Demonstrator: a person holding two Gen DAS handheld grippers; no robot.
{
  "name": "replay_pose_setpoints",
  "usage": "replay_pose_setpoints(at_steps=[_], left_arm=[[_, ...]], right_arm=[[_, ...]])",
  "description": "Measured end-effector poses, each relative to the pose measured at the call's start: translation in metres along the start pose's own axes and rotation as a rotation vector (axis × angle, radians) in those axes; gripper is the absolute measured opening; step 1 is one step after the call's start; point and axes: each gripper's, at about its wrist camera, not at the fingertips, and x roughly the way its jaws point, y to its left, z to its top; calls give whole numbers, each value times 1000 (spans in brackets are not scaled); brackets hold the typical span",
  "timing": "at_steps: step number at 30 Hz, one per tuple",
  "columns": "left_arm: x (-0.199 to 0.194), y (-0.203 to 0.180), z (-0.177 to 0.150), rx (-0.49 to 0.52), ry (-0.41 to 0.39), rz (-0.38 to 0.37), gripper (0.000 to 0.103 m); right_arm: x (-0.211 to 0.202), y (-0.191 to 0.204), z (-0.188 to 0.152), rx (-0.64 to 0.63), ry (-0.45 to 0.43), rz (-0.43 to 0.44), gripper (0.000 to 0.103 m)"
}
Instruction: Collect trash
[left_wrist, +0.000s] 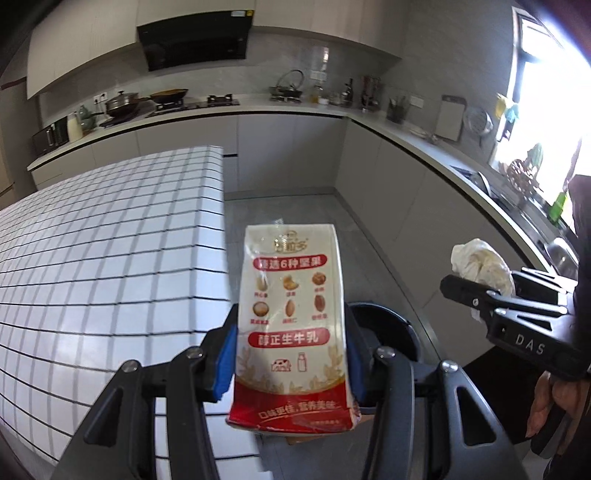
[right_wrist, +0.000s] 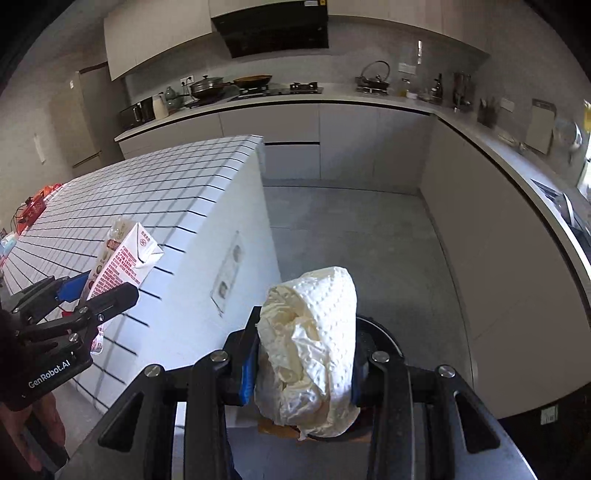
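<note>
Milk carton (left_wrist: 291, 325) sits clamped upright in the left gripper (left_wrist: 291, 354); crumpled paper towel (right_wrist: 310, 347) is gripped by the right gripper (right_wrist: 303, 369), black bin (right_wrist: 380, 343) at its three o'clock, contents hidden.

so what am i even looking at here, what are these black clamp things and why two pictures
No robot here: a person carries two hand-held black clamps, each with a fisheye camera looking along its fingers. The left camera's picture shows the left gripper squeezing a red and white milk carton. The right camera's picture shows the right gripper squeezing a crumpled white paper towel wad. Each clamp also appears at the edge of the other's picture. Beside them stands a white tiled counter; below is a round black bin, probably for the trash.
</note>
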Motion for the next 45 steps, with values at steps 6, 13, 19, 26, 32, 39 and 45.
replay_pose_setpoints(at_steps=[6,13,19,26,32,39,45], left_arm=[[24,-38,-15,39,51,-27,50],[69,-78,-46,67,151,-70,50],[107,-86,-62,69,227,-72,50],[141,-98,-72,67,287,-80,50],[157,-92,-70,34,318,-103,50],[187,-81,-102,-33,363,-17,102],[177,-77,-115,-64,359,41,102]], right_arm=[[3,-46,-28,0,37,19,39],[35,-79,-62,-32,125,46,39],[84,-95,-85,-57,221,67,39],[130,-102,-92,-96,294,93,39],[151,-99,-96,-200,328,118,40],[188,-106,-130,-348,326,48,103],[184,-126,-150,-293,310,2,103]])
